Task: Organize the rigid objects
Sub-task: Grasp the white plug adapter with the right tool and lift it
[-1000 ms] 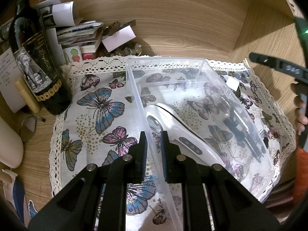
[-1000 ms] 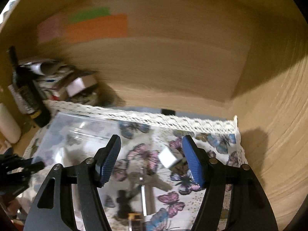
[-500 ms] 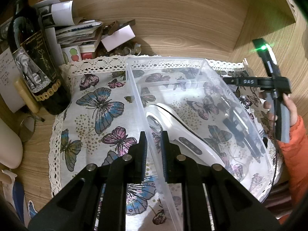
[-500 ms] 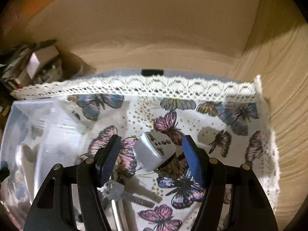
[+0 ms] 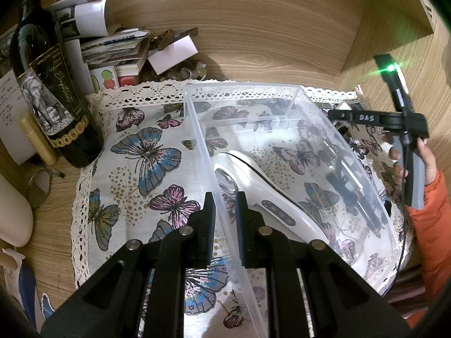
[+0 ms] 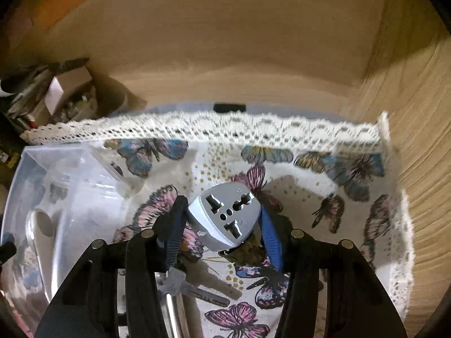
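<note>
A clear plastic bin (image 5: 282,90) stands on a butterfly-print cloth (image 5: 141,152). A white handheld device (image 5: 262,188) lies inside it. My left gripper (image 5: 225,219) is shut on the bin's left wall near its front. In the right wrist view my right gripper (image 6: 222,219) is shut on a grey plug adapter (image 6: 225,214), just above the cloth (image 6: 310,186) to the right of the bin (image 6: 56,174). Metal keys (image 6: 197,290) lie on the cloth under that gripper. The right gripper also shows in the left wrist view (image 5: 394,118).
A dark wine bottle (image 5: 53,93) stands at the cloth's left edge. A pile of papers and small boxes (image 5: 118,50) sits at the back left. Wooden walls (image 5: 282,28) close the back and right. Dark objects (image 5: 349,191) show through the bin's right wall.
My right gripper came down over the plug adapter and closed on it. My left gripper stayed shut on the bin wall.
</note>
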The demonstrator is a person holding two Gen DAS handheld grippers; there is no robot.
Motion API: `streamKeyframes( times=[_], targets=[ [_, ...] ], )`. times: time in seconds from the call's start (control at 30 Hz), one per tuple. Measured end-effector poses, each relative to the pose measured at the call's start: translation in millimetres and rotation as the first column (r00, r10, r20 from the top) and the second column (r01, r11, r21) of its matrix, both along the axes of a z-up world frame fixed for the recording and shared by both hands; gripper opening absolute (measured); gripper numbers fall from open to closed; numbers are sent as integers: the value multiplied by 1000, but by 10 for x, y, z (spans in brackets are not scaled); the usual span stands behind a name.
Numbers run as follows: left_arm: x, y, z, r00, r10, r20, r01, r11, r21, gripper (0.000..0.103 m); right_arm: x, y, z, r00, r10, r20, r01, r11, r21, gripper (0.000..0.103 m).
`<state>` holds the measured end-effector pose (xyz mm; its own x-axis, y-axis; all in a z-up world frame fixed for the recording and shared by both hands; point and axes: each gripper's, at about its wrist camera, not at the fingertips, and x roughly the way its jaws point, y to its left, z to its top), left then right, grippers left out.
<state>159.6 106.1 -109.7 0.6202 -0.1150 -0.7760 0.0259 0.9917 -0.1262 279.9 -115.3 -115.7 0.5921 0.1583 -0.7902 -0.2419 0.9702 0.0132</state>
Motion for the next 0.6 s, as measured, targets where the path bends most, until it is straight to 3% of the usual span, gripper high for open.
streamKeyframes(
  times=[0.27, 0.6],
  targets=[
    [-4, 10, -2, 1000, 2, 3, -2, 1000, -8, 14, -468, 88, 523, 989, 59, 134, -61, 998, 10, 47],
    [-2, 4, 2, 1000, 1, 4, -1, 1000, 2, 14, -803, 500, 806, 957, 166, 239, -173, 985, 9, 47]
  ],
)
